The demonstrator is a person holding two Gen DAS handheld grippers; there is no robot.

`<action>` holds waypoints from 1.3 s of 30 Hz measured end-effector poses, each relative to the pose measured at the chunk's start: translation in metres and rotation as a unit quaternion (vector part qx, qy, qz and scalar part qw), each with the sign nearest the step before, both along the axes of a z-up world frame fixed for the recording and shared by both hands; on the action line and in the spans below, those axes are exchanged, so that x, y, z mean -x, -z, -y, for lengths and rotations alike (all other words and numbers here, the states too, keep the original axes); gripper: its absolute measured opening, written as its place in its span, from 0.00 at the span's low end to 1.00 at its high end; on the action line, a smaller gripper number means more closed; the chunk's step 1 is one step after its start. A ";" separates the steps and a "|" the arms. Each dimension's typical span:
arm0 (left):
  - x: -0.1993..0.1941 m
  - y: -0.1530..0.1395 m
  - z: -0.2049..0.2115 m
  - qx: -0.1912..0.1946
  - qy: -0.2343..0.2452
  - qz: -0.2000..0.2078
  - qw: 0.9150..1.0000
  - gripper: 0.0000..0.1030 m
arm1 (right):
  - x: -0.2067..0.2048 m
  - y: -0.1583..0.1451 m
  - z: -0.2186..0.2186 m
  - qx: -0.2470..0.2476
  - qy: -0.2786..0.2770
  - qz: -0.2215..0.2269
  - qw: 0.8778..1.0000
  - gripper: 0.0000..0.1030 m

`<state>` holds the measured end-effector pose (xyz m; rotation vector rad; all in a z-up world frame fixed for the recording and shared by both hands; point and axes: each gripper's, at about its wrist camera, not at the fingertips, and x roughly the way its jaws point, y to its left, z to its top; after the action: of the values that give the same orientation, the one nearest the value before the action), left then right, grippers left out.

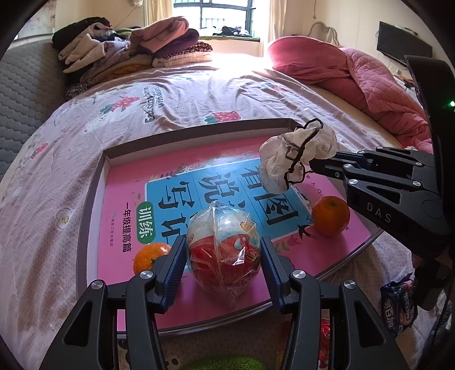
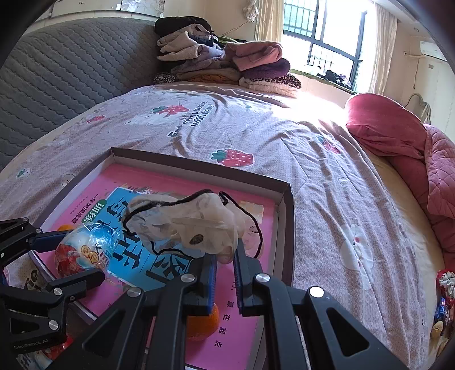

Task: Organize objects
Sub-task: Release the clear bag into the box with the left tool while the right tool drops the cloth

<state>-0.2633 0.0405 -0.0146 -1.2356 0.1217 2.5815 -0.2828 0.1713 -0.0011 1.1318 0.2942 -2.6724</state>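
My left tool (image 1: 223, 253) clamps wrapped toy egg (image 1: 223, 247) over pink book (image 1: 128, 182) in shallow box (image 1: 93, 182). My right tool (image 2: 226, 263) pinches mesh pouch (image 2: 196, 224) above same box. Two oranges (image 1: 330, 212) on book. Box on bed (image 1: 184, 94).

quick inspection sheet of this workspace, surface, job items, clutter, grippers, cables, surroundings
surface: bed sheet with strawberry print; shallow box tray lies on it, pink book inside.
job's things: wrapped toy egg and two oranges in the tray; mesh pouch with a black drawstring held above it.
clutter: snack packet on the sheet beside the tray.
grippers: left gripper, jaws either side of the egg, contact unclear; right gripper, jaws shut on the pouch.
cables: cord on the far wall, away from the work.
surroundings: folded clothes pile, pink quilt, window, wall screen.
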 end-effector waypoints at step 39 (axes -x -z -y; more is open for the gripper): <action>-0.002 -0.001 0.000 -0.001 0.001 0.022 1.000 0.53 | 0.001 -0.002 0.002 -0.009 0.008 0.041 0.999 0.28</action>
<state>-0.2613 0.0409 -0.0140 -1.2912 0.1114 2.5504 -0.2837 0.1697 0.0010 1.2512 0.2967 -2.6344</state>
